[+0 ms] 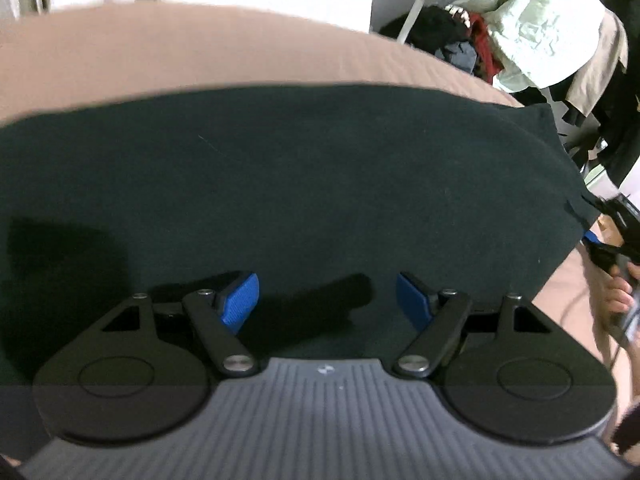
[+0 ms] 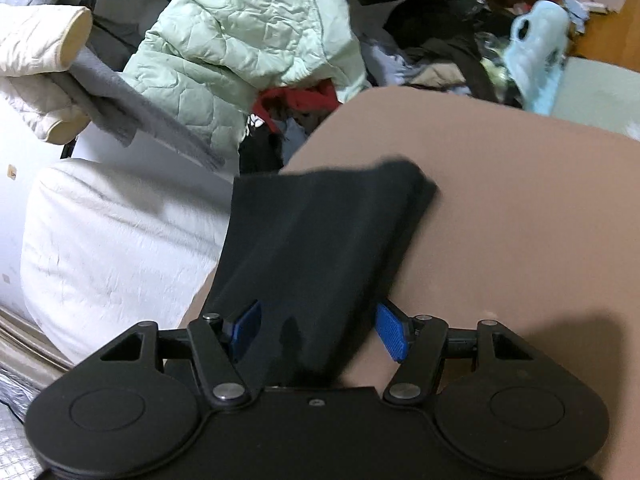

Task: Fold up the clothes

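A black garment (image 1: 280, 184) lies flat on a tan bed sheet (image 1: 160, 52). My left gripper (image 1: 327, 300) hovers just above its near part, jaws wide apart with blue pads (image 1: 240, 300) and nothing between them. In the right wrist view a narrow end of the black garment (image 2: 320, 240) runs between the blue pads (image 2: 392, 336) of my right gripper (image 2: 318, 334). Those jaws stand apart and the cloth sits loosely between them. The right gripper also shows at the right edge of the left wrist view (image 1: 616, 232), at the garment's corner.
A pile of clothes with a pale green quilted jacket (image 2: 248, 32) and red cloth (image 2: 296, 100) lies beyond the bed. A white pillow (image 2: 120, 248) sits to the left. A grey cloth (image 2: 132, 116) hangs over a cream jacket (image 2: 36, 68).
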